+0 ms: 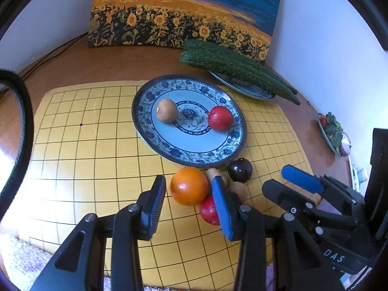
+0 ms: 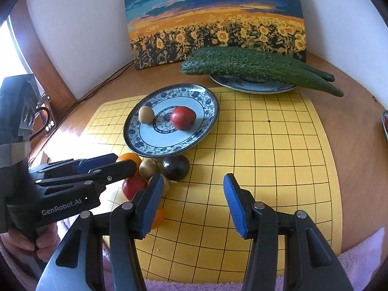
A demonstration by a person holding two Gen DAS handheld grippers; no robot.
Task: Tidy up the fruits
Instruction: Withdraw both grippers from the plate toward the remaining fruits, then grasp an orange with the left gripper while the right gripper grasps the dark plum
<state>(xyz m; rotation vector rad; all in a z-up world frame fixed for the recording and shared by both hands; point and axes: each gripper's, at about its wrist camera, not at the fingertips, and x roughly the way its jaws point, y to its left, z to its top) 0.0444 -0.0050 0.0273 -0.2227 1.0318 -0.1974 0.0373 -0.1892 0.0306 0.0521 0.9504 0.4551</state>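
Your left gripper (image 1: 189, 200) has its fingers spread wide, one on each side of the orange (image 1: 189, 185), just in front of the plate (image 1: 155, 143). Your right gripper (image 2: 194, 201) is spread wide too, over the yellow board (image 2: 278, 157), right of the plate.

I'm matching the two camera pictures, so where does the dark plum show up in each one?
Left wrist view: dark plum lower right of centre, just below the patterned plate's rim.
Right wrist view: dark plum left of centre, again just below that plate.
Shared landmark: the sunflower painting.
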